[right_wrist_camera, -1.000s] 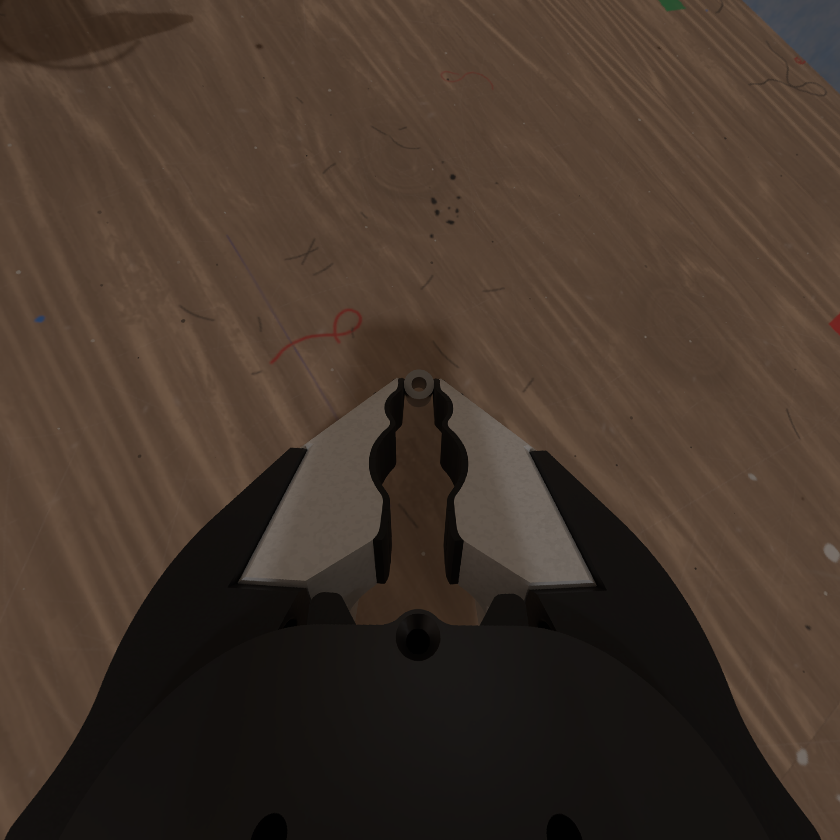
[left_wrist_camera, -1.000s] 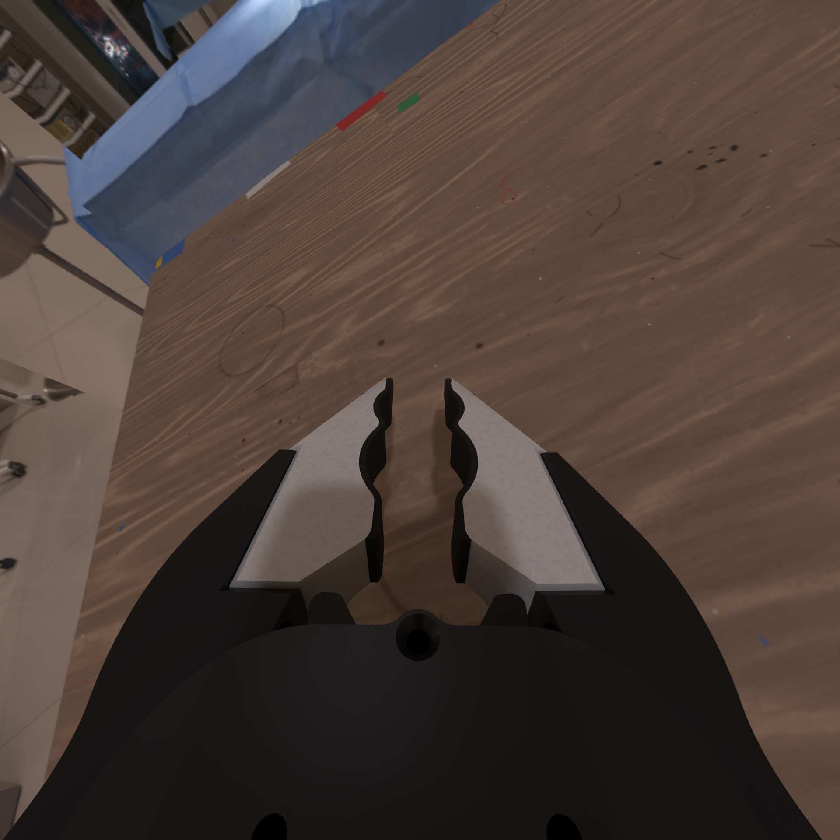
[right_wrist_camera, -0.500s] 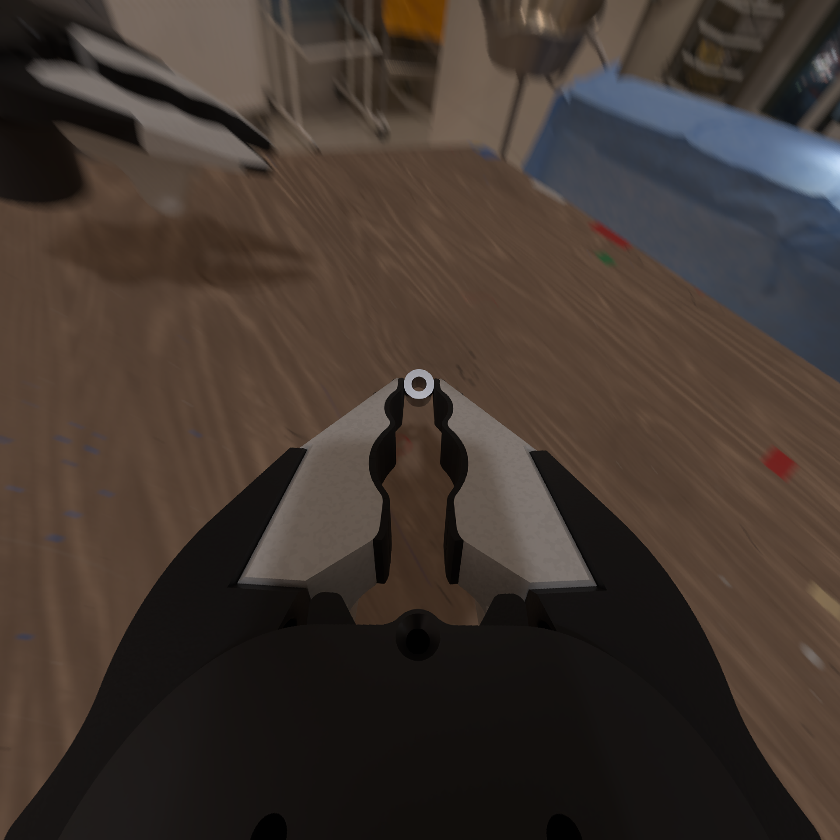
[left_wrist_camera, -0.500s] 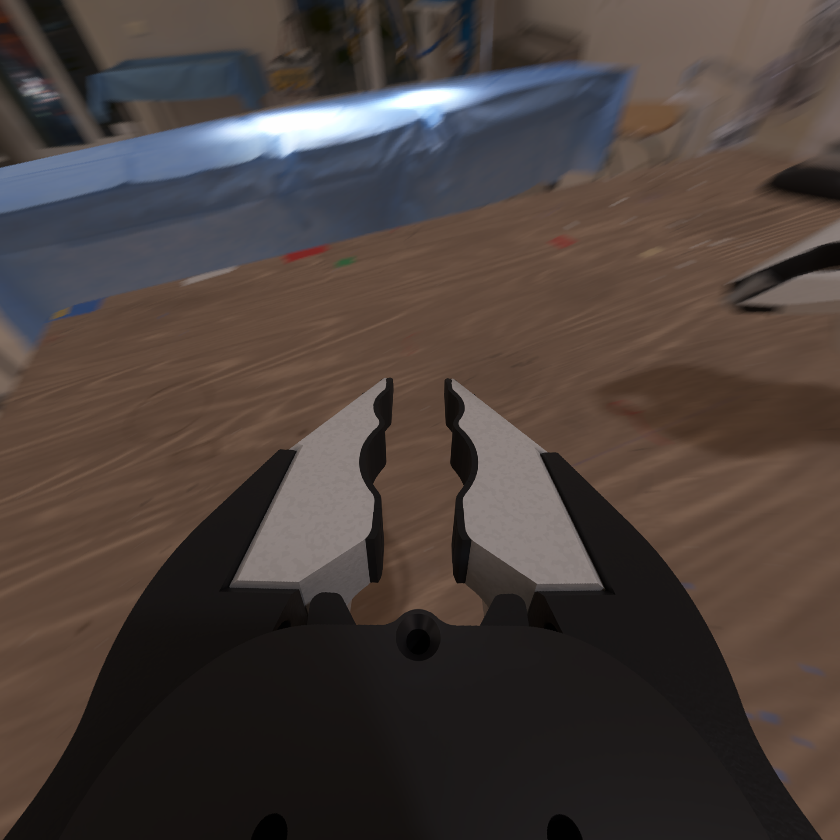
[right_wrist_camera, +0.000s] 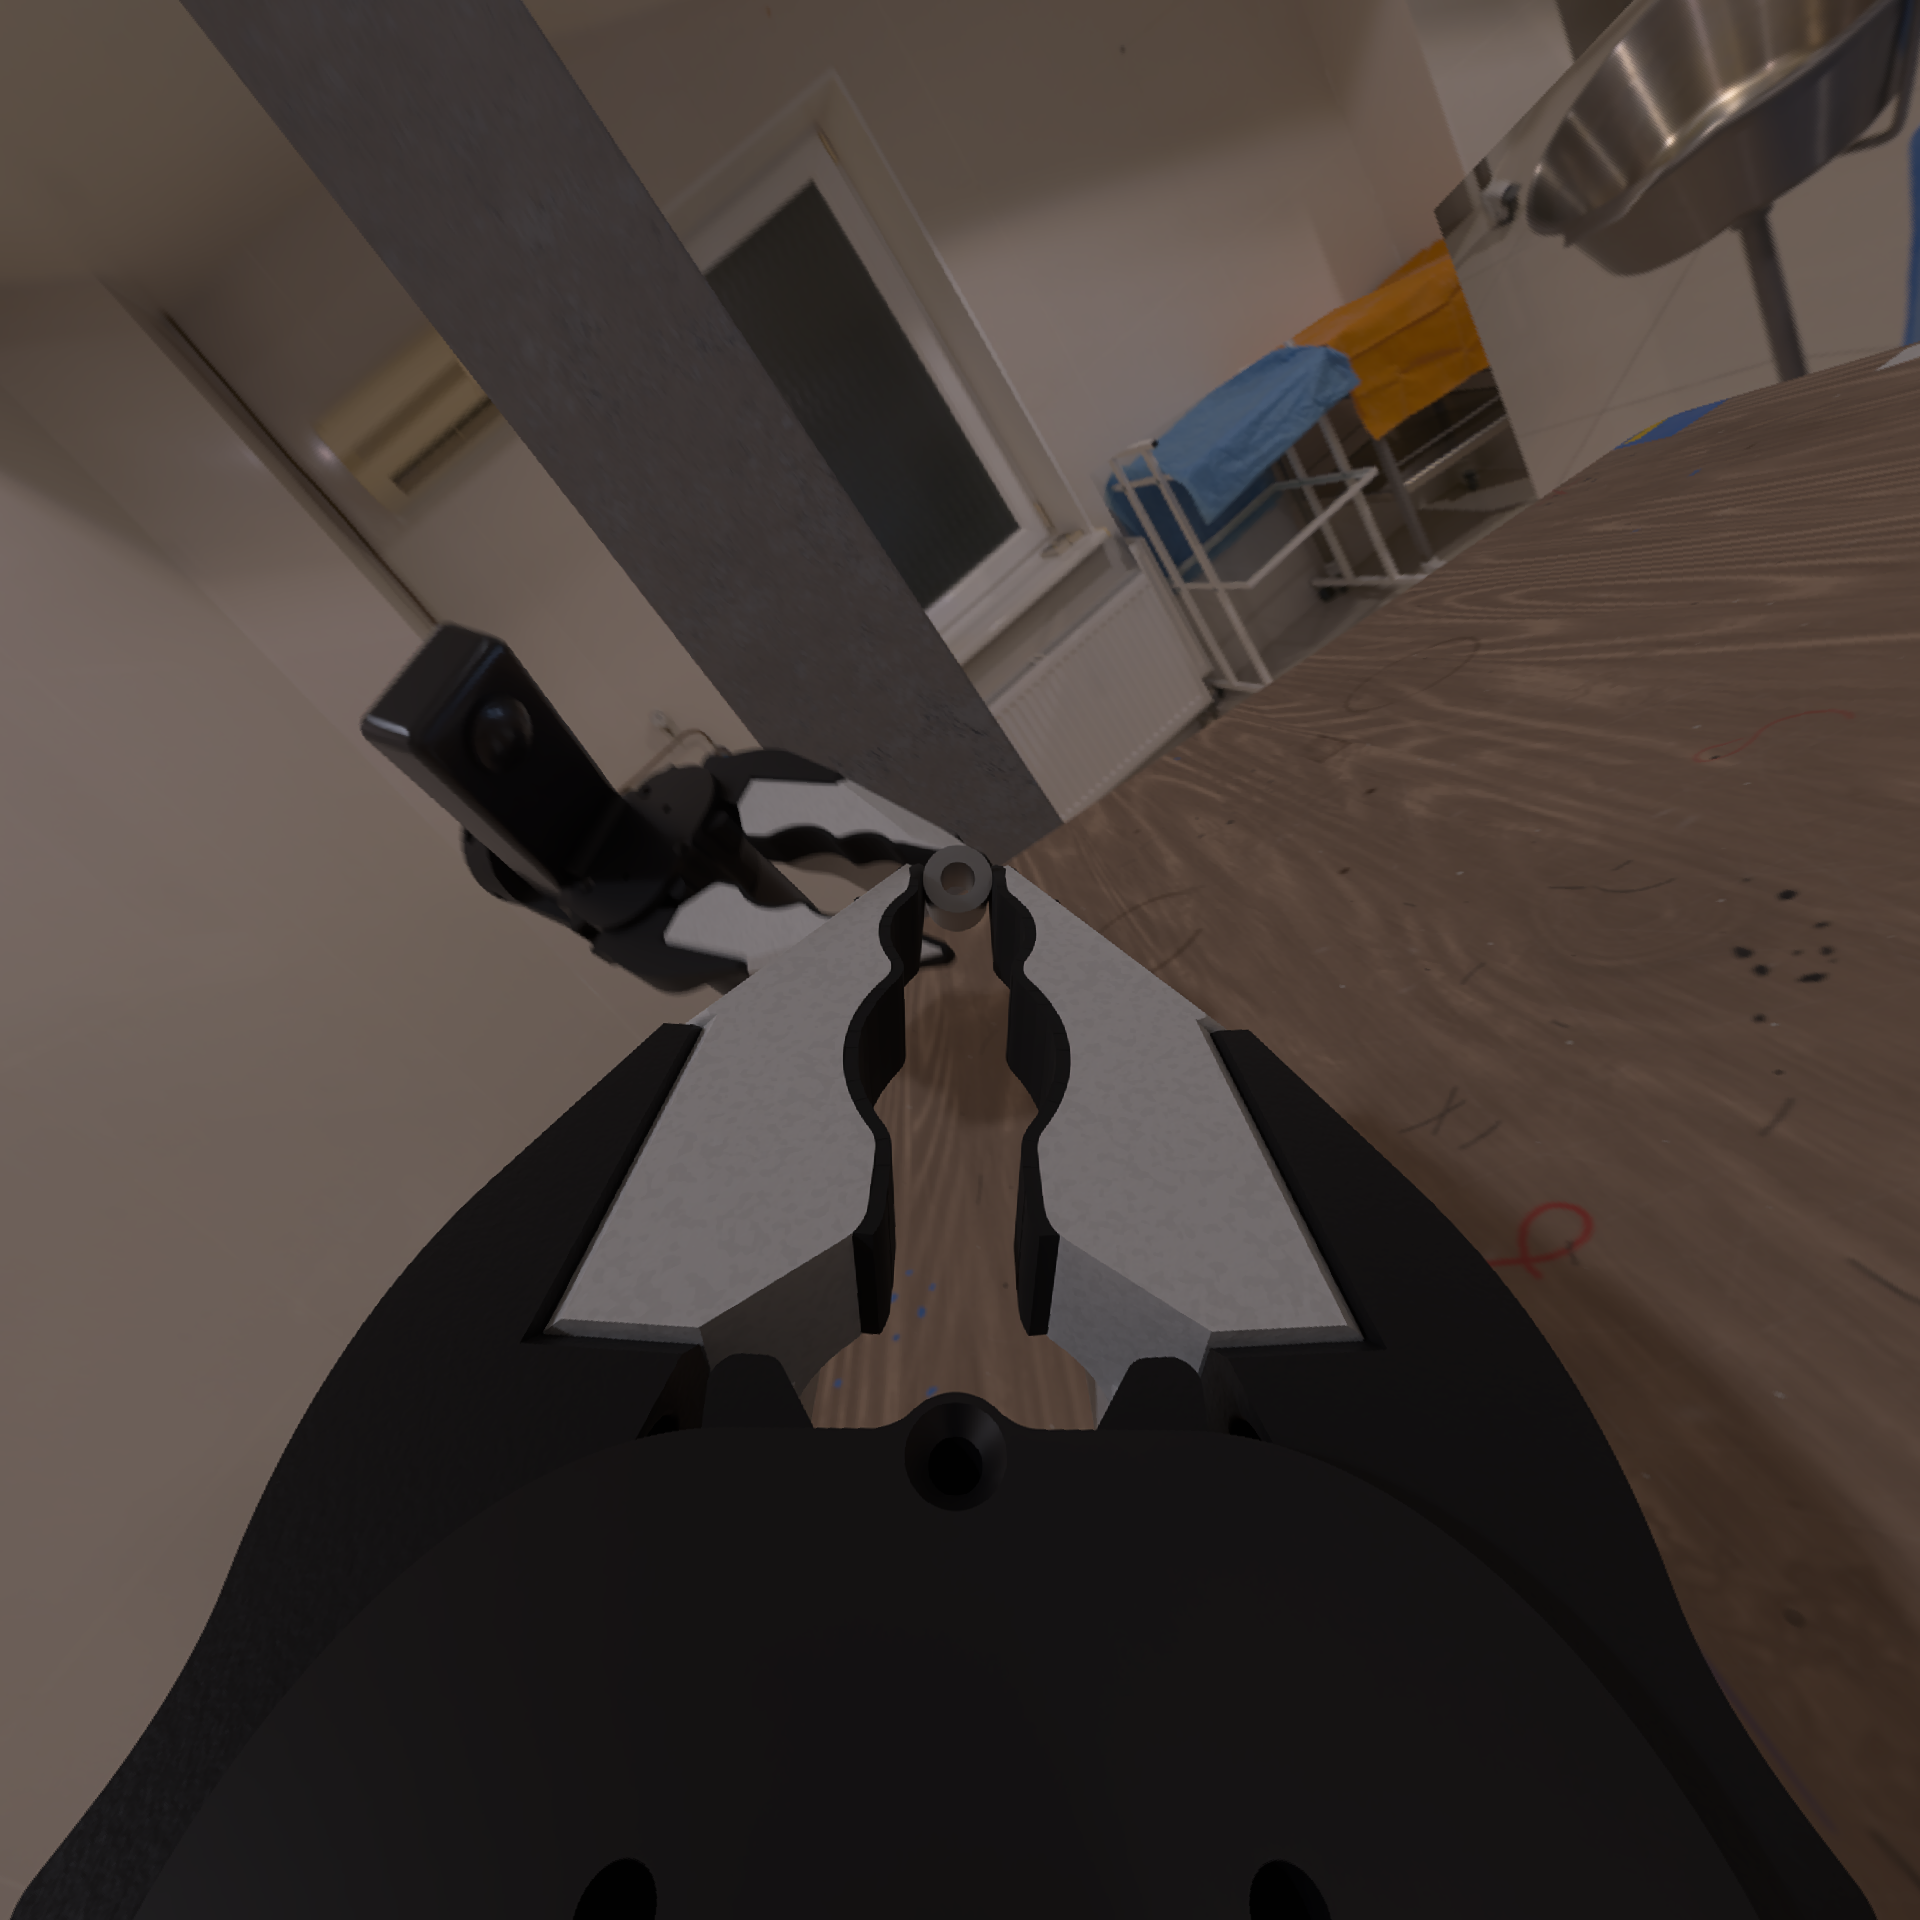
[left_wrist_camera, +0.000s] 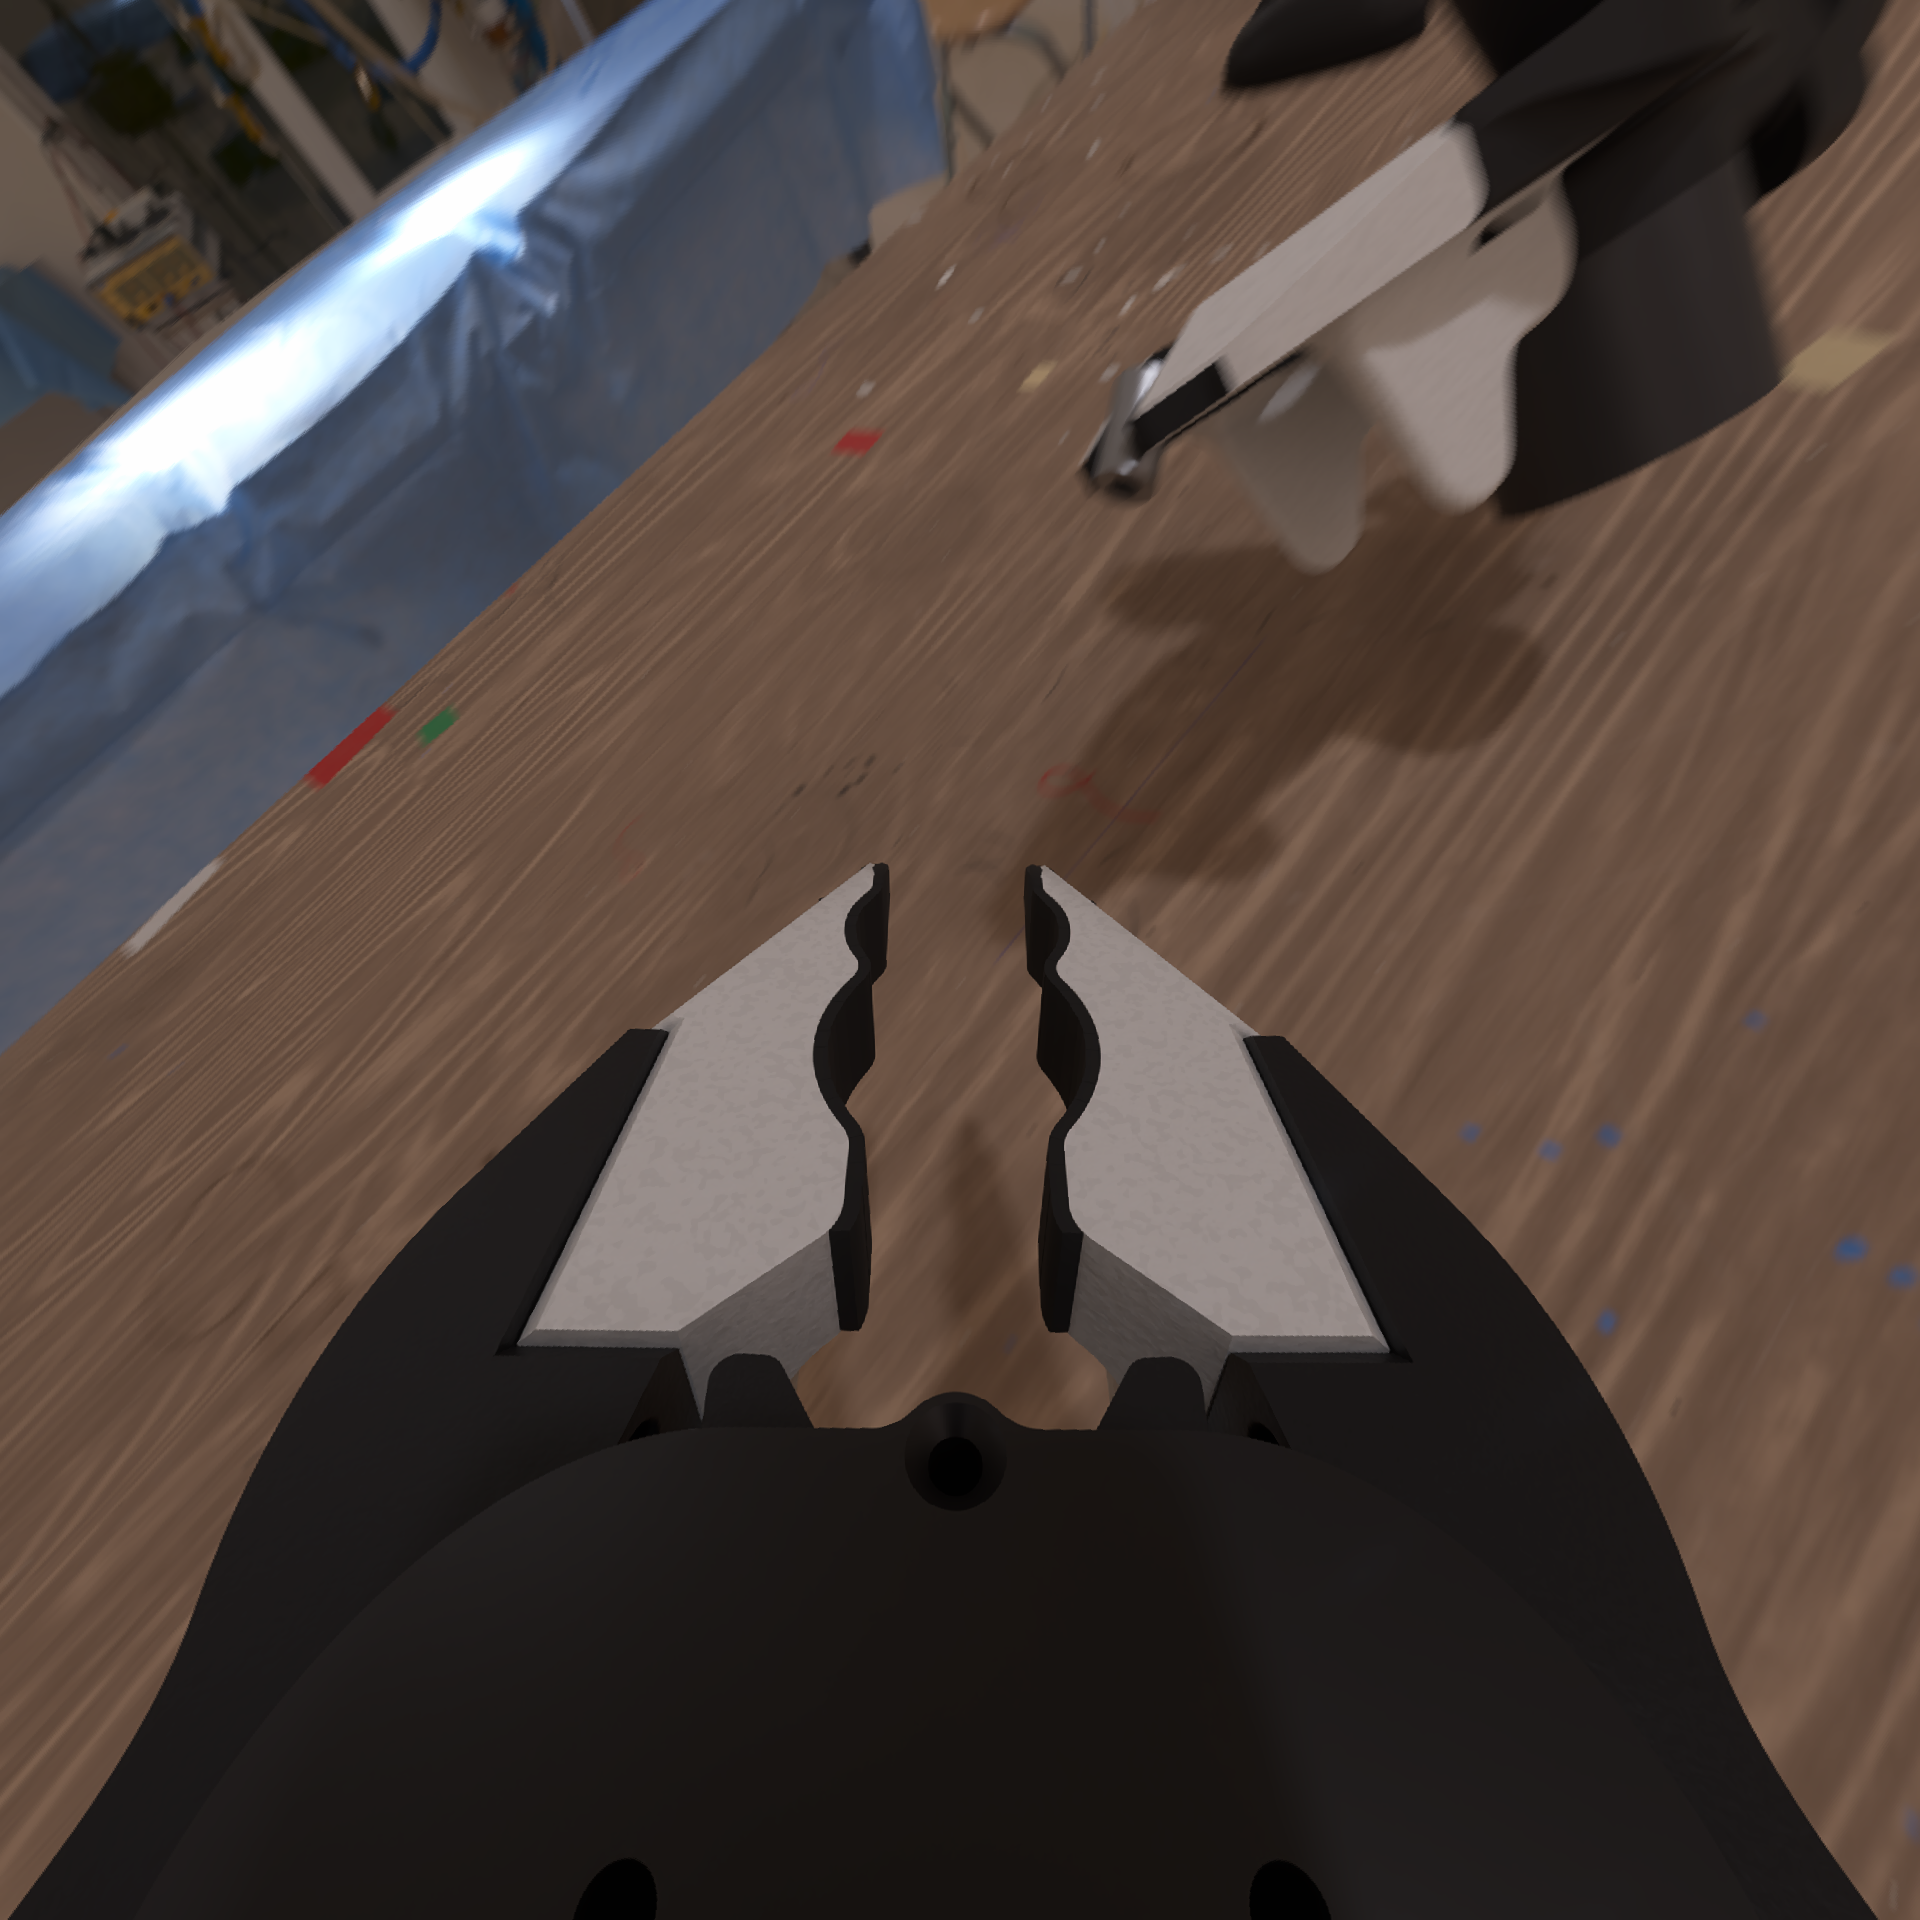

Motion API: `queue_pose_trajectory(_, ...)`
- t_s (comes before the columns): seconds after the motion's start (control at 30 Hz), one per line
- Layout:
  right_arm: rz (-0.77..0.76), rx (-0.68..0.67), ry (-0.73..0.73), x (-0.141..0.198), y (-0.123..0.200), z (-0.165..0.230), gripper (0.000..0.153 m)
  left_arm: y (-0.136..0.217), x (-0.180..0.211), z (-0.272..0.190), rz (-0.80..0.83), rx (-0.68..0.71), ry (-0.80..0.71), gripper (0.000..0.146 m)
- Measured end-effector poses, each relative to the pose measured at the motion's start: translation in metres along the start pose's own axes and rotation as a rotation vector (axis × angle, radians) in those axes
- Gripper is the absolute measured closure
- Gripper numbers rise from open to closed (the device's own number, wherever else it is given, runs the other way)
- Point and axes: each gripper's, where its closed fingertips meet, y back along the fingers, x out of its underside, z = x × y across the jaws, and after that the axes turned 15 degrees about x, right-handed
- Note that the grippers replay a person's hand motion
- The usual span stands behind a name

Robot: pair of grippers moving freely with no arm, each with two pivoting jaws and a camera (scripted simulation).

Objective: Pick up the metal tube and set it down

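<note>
Your right gripper (right_wrist_camera: 957, 902) is pinching the metal tube (right_wrist_camera: 957, 883) at the very tips of its fingers; you look straight down the tube's open end, a small grey ring at 12 o'clock from the gripper body. Behind the tips, the scalloped black pads (right_wrist_camera: 883, 1039) stand apart with wood showing between them. From your left wrist view the same tube (left_wrist_camera: 1127, 436) sticks out of the right gripper (left_wrist_camera: 1174, 400) at about 1 o'clock, held clear above the wooden table (left_wrist_camera: 623, 935), with that gripper's shadow on the wood beneath it.

Your left gripper (left_wrist_camera: 956, 883) holds nothing: its fingers are spread with a plain gap between the pads, above bare wood. In your right wrist view it (right_wrist_camera: 862, 852) shows at about 11 o'clock, just beyond the tube, fingers apart.

Farther out in the left view, red and green tape marks (left_wrist_camera: 353, 743) lie at 10 o'clock near the table's edge, with a blue drape (left_wrist_camera: 312, 395) beyond. In the right view the table (right_wrist_camera: 1558, 935) runs to 2 o'clock, bearing a red scribble (right_wrist_camera: 1548, 1236) at 3 o'clock and black specks (right_wrist_camera: 1782, 951); a steel basin (right_wrist_camera: 1714, 125) hangs at 1 o'clock.
</note>
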Motion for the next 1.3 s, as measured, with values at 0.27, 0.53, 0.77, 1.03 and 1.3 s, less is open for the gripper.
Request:
queue_pose_trajectory(0.27,0.013,0.158,0.169,0.003,-0.002,-0.014,0.141,0.060,0.043,0.033,0.142,-0.154,0.053,0.121)
queue_pose_trajectory(0.53,0.036,0.419,0.487,-0.007,0.015,-0.050,0.141,0.090,0.085,0.048,0.296,-0.203,0.061,0.121)
queue_pose_trajectory(0.77,0.084,0.552,0.567,-0.015,0.034,-0.083,0.141,0.086,0.097,0.090,0.207,-0.328,0.245,0.122)
queue_pose_trajectory(1.03,0.135,0.595,0.502,-0.012,0.042,-0.110,0.141,-0.013,0.008,0.021,-0.146,0.323,0.453,0.125)
queue_pose_trajectory(1.3,0.190,0.549,0.388,-0.003,0.039,-0.119,0.141,-0.095,-0.026,0.001,-0.270,0.485,0.586,0.124)
